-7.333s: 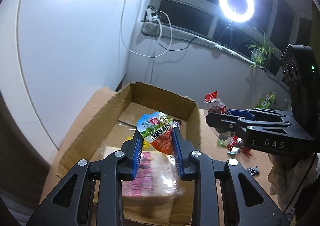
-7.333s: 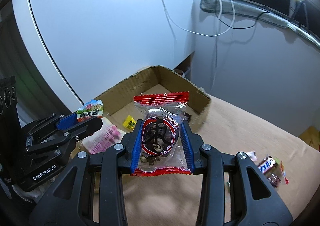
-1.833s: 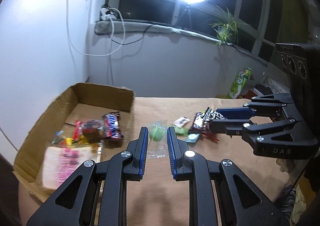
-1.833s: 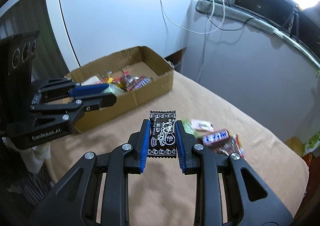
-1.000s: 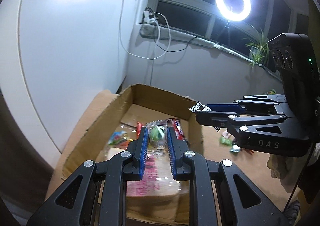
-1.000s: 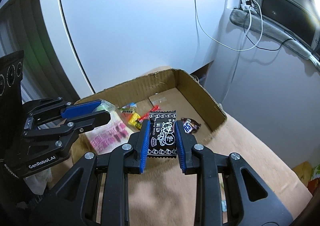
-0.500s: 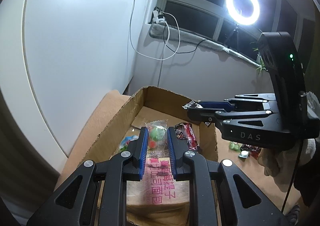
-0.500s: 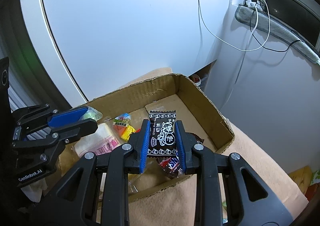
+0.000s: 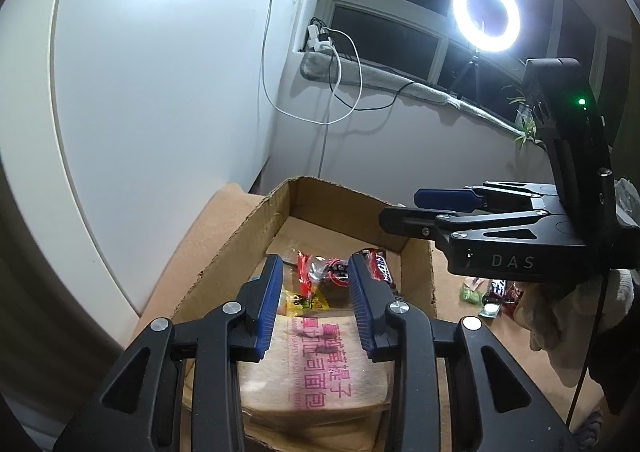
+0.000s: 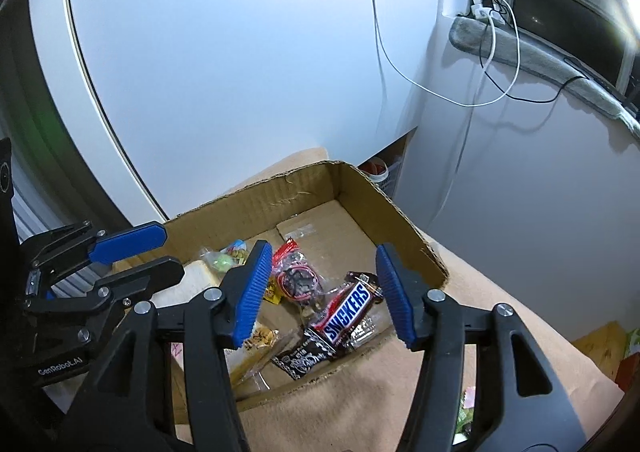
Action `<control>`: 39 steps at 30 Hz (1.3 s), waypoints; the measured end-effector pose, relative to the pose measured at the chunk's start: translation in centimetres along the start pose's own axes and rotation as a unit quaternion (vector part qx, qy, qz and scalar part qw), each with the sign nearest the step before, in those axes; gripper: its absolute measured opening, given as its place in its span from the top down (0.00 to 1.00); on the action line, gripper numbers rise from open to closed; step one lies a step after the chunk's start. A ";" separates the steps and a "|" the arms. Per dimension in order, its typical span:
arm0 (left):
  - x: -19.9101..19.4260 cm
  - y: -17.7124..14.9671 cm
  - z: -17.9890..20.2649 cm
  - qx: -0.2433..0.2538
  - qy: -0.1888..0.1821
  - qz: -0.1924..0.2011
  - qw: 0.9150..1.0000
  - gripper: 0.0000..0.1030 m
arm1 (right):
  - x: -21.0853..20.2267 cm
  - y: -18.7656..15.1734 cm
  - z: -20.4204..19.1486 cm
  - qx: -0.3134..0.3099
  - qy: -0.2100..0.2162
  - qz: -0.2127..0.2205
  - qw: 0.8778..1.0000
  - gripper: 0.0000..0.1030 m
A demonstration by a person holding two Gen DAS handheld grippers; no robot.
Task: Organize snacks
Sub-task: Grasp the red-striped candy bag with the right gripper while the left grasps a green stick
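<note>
A: Both claws, left gripper (image 9: 314, 302) and right gripper (image 10: 320, 288), have just been opened over the cardboard box (image 10: 394, 212); nothing is held.

B: The black packet (image 10: 304, 358) and Snickers bar (image 10: 348, 312) are seen inside, by the near wall.

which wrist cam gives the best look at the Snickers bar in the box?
Right wrist. The Snickers bar lies in the cardboard box between the open fingers of the right claw, its full logo readable. In the left wrist view, only one end peeks out beside the left claw's finger, the lettering mostly hidden.
</note>
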State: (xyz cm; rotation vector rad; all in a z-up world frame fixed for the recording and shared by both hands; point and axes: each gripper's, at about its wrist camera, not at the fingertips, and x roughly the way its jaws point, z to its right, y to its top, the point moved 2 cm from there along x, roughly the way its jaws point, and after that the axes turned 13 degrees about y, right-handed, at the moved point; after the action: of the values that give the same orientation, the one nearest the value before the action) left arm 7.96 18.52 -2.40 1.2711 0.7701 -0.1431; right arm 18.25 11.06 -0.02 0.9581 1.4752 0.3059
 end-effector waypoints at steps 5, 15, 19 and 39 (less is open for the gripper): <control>-0.1 0.0 0.4 0.000 -0.003 0.001 1.000 0.69 | -1.1 -0.6 0.5 0.008 -0.003 0.003 1.000 0.45; -0.7 0.4 3.3 0.017 -0.031 0.007 0.999 0.69 | -5.7 -2.3 3.0 0.038 -0.038 0.024 0.998 0.38; -1.3 0.5 5.3 0.031 -0.045 0.019 0.998 0.69 | -7.8 -3.7 4.5 0.059 -0.046 0.029 0.997 0.36; 0.1 -2.7 14.0 0.088 -0.136 -0.039 0.986 0.69 | -15.3 -14.3 12.8 0.197 -0.089 0.017 0.976 0.36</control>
State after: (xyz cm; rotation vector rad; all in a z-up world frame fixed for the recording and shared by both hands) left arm 12.80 5.17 -3.43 1.3552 0.5806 -0.4473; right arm 22.61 -13.03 -1.63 1.2928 1.3806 -0.0544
